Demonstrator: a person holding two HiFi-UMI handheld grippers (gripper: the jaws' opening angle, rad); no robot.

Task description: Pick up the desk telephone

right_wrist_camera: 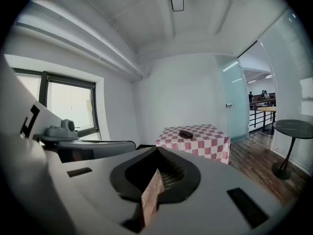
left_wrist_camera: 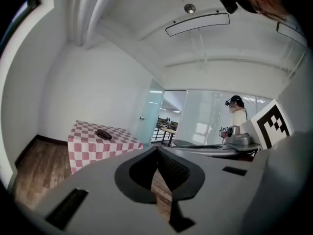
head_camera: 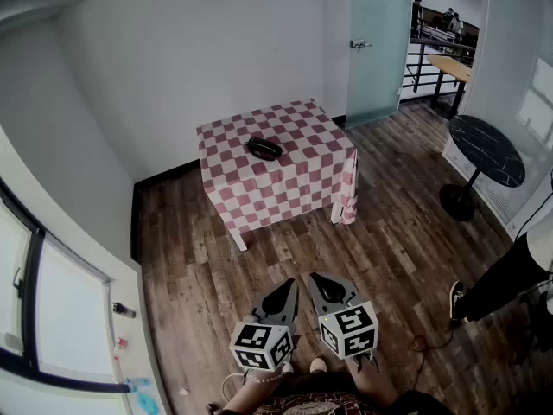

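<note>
left claw [head_camera: 292, 285] and right claw [head_camera: 314, 278], both shut and empty, hover well short of the desk telephone [head_camera: 264, 149] lying mid-way across the tabletop [head_camera: 304, 152]; arriving unopened, they could shove it along the checkered cloth [head_camera: 285, 201].

Small table [head_camera: 236, 235], pink-checked cloth [head_camera: 294, 180] over it (wood floor [head_camera: 346, 258] beneath), dark desk telephone [head_camera: 264, 149] lying on top

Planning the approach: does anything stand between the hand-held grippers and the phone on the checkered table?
Nothing visible does. Only wooden floor lies between the left hand-held gripper, the right hand-held gripper and the checkered table; the telephone lies alone on its top.
</note>
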